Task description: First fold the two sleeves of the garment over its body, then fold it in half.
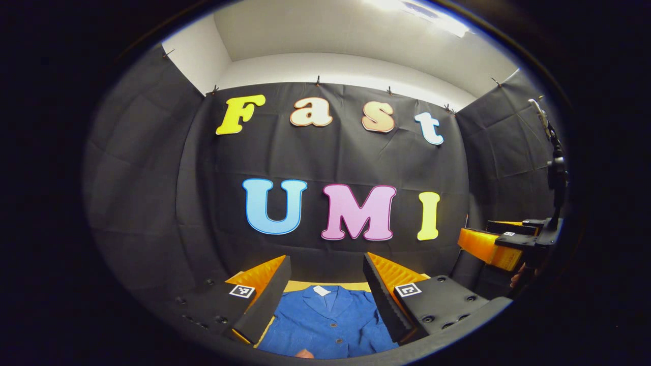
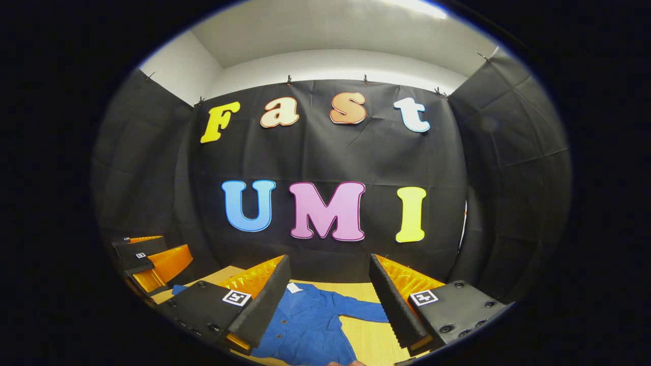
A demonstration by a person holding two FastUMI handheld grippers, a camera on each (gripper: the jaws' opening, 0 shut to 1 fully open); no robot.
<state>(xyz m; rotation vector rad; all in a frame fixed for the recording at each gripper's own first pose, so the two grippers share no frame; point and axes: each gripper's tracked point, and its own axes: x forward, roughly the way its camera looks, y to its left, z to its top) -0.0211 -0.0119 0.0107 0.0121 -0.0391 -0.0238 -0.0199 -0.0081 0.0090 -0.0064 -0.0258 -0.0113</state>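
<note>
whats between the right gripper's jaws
In the right gripper view, the blue jacket lies flat on the wooden table between the open jaws, one sleeve spread out.

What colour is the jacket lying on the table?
Blue. The jacket shows best in the left gripper view, lying buttoned between the open fingers.

Black cloth wall (image 2: 325, 152), white ceiling (image 2: 330, 30), wooden table (image 2: 371, 340)

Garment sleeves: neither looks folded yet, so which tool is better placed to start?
Probably the right tool: a sleeve lies spread on the table between its open fingers. The left tool is open above the garment body, near the collar.
</note>
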